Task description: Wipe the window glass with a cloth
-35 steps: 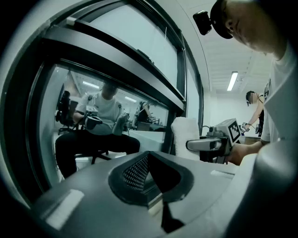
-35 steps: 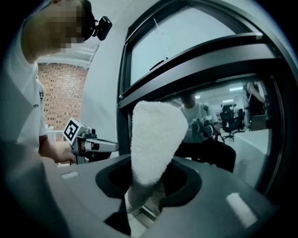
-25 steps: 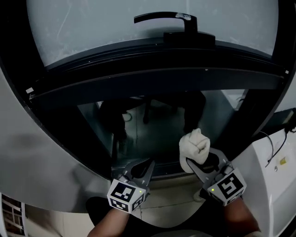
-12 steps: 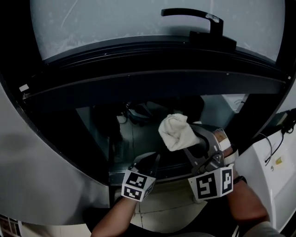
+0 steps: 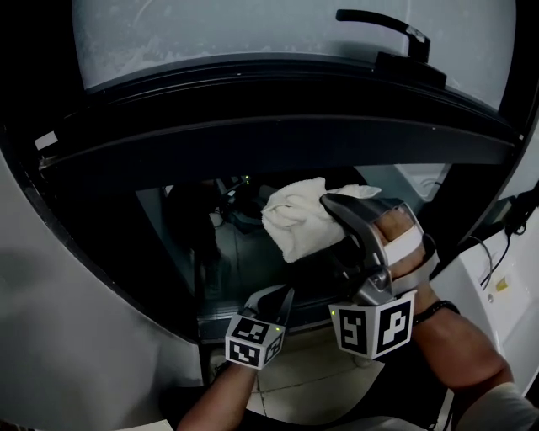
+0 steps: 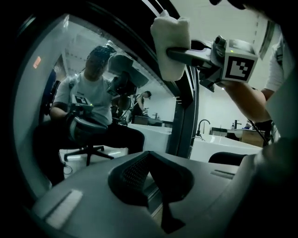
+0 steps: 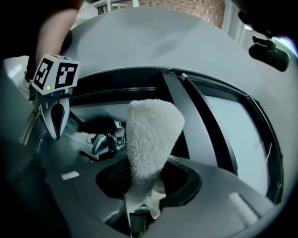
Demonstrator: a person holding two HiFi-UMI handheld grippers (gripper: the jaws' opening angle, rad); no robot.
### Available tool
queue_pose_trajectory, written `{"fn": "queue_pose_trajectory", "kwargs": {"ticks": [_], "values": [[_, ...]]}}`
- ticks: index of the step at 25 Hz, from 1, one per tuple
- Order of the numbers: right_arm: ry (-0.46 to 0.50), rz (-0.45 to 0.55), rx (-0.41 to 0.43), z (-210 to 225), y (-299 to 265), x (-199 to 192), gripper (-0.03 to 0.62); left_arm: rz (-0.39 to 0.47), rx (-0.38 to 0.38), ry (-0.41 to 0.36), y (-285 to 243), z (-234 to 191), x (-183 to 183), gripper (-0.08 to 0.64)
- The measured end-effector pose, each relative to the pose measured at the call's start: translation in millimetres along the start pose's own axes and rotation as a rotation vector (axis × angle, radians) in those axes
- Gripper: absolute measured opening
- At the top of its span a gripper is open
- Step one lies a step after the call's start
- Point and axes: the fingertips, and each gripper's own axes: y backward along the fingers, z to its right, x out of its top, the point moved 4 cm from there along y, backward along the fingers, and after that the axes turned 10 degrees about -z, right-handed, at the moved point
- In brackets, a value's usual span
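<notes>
A bunched white cloth (image 5: 299, 220) rests against the lower window glass (image 5: 173, 231), with my right gripper (image 5: 324, 210) shut on it. In the right gripper view the cloth (image 7: 151, 139) rises from between the jaws and hides their tips. My left gripper (image 5: 280, 296) hangs low by the bottom of the pane, shut and holding nothing. The left gripper view has its pads meeting at a point (image 6: 150, 169), with the cloth (image 6: 170, 46) and the right gripper (image 6: 186, 52) above. The glass reflects a seated person.
A wide dark window frame (image 5: 253, 126) crosses above the lower pane, with a black handle (image 5: 383, 25) at the top right and a frosted upper pane (image 5: 210, 29). A white unit with cables (image 5: 505, 286) stands to the right. Tiled floor (image 5: 295, 379) lies below.
My right gripper has carried the cloth up and to the left across the lower pane. The left gripper has stayed low and shut.
</notes>
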Motion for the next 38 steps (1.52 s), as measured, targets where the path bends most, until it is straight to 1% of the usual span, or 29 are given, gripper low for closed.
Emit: {"fn": "queue_pose_trajectory", "kwargs": {"ticks": [2, 3, 6, 10, 14, 19, 21, 24, 27, 30, 35, 38], "values": [[-0.001, -0.013, -0.035, 5, -7, 5, 0.147, 0.004, 0.005, -0.009, 2, -3, 0, 0.017], [0.0, -0.018, -0.056, 8, -9, 7, 0.147, 0.007, 0.003, 0.002, 3, -6, 0, 0.017], [0.026, -0.016, -0.1, 15, -17, 14, 0.147, 0.025, -0.016, 0.07, 4, -14, 2, 0.017], [0.064, 0.011, -0.124, 16, -26, 29, 0.147, 0.031, -0.009, 0.048, 8, -16, 6, 0.017], [0.014, 0.005, -0.157, 16, -36, 39, 0.147, 0.04, -0.02, 0.069, 10, -18, 6, 0.017], [-0.09, -0.017, -0.222, 15, -50, 44, 0.147, 0.042, -0.022, 0.08, 11, -18, 7, 0.017], [-0.105, -0.011, -0.228, 15, -55, 47, 0.147, 0.048, -0.02, 0.076, 14, -20, 10, 0.017], [-0.102, 0.009, -0.231, 13, -59, 49, 0.147, 0.058, -0.007, 0.079, 16, -26, 13, 0.017], [-0.094, 0.024, -0.223, 10, -63, 49, 0.144, 0.056, 0.02, 0.102, 19, -38, 11, 0.017], [-0.11, 0.041, -0.217, 9, -65, 48, 0.146, 0.054, 0.057, 0.114, 23, -50, 10, 0.017], [-0.136, 0.059, -0.222, 8, -66, 47, 0.143, 0.07, 0.108, 0.068, 31, -61, 16, 0.017], [-0.133, 0.058, -0.227, 5, -66, 48, 0.135, 0.089, 0.123, 0.066, 39, -67, 20, 0.017]]}}
